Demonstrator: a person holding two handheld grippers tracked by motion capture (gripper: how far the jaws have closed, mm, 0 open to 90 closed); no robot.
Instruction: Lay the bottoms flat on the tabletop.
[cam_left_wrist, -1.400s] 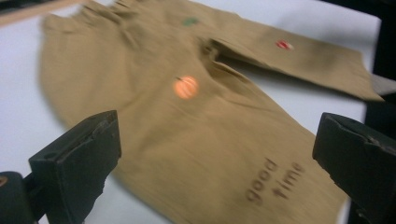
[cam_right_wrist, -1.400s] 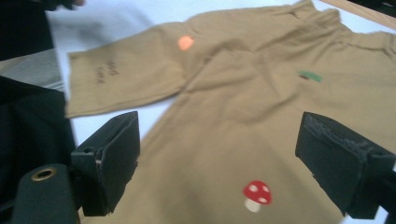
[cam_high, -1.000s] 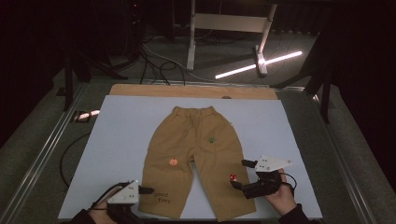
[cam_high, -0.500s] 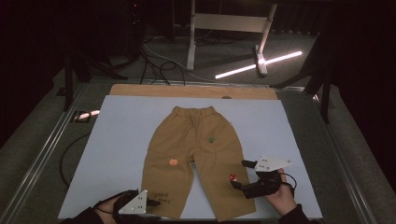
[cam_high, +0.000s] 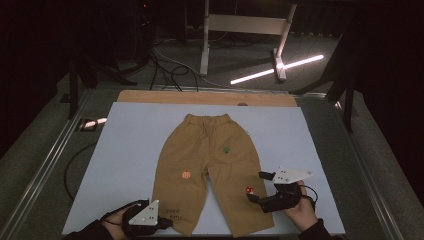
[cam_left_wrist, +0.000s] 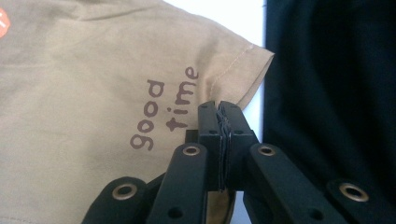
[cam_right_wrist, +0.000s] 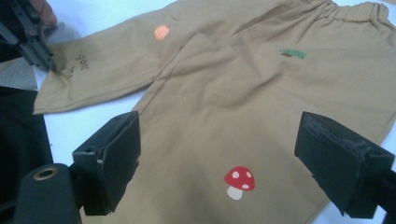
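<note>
Trousers: tan child's trousers (cam_high: 207, 165) lie flat mid-mat, waistband toward 12 o'clock.
Left gripper (cam_left_wrist: 219, 116): pressed together on hem at 7 o'clock.
Right gripper (cam_right_wrist: 217, 154): spread over mushroom leg.
Next: probably close right, then fold.

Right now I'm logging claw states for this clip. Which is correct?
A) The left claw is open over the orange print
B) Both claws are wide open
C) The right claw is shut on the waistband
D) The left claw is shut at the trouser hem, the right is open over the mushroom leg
D: the left claw has its jaws pressed together at the hem of the trousers beside the "good time" print, while the right claw stands wide open above the mushroom print.
</note>
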